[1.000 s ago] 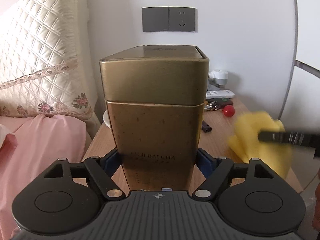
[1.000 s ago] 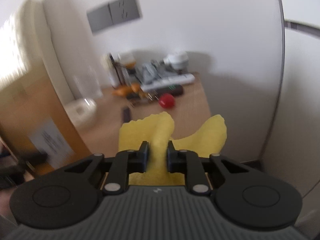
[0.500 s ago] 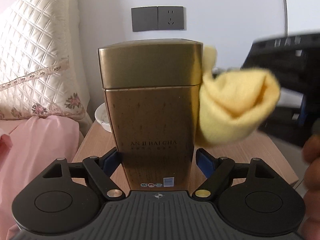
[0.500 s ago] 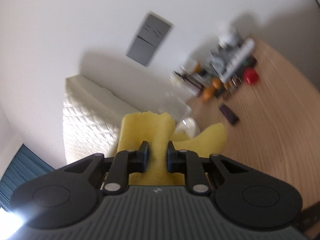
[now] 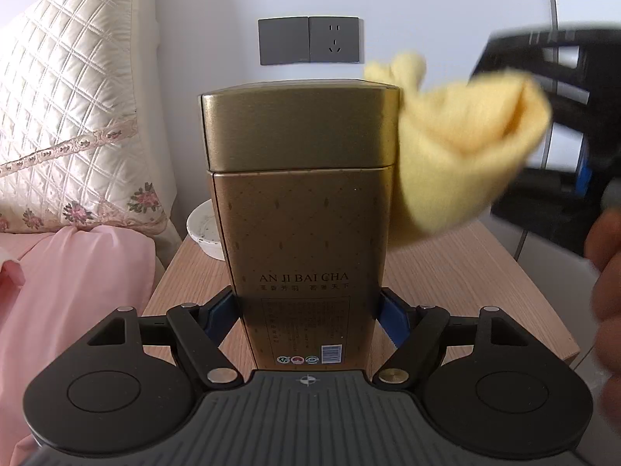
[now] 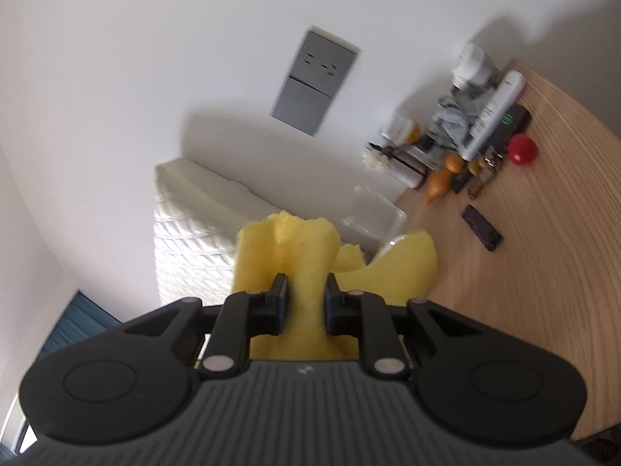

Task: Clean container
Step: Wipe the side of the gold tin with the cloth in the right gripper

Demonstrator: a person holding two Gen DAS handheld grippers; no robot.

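A tall gold tea tin with a lid stands upright between the fingers of my left gripper, which is shut on its lower part above a wooden bedside table. My right gripper is shut on a yellow cloth. In the left wrist view the cloth presses against the tin's upper right side, with the right gripper blurred behind it. The tin is hidden in the right wrist view.
A white bowl sits behind the tin on the left. A quilted headboard and pink bedding lie to the left. Bottles, a remote, a red ball and a black lighter crowd the table's back. A grey wall socket is above.
The right gripper swung the cloth up from low on the right to the tin's upper right side. The right wrist view rolled. The tin stayed in the left gripper.
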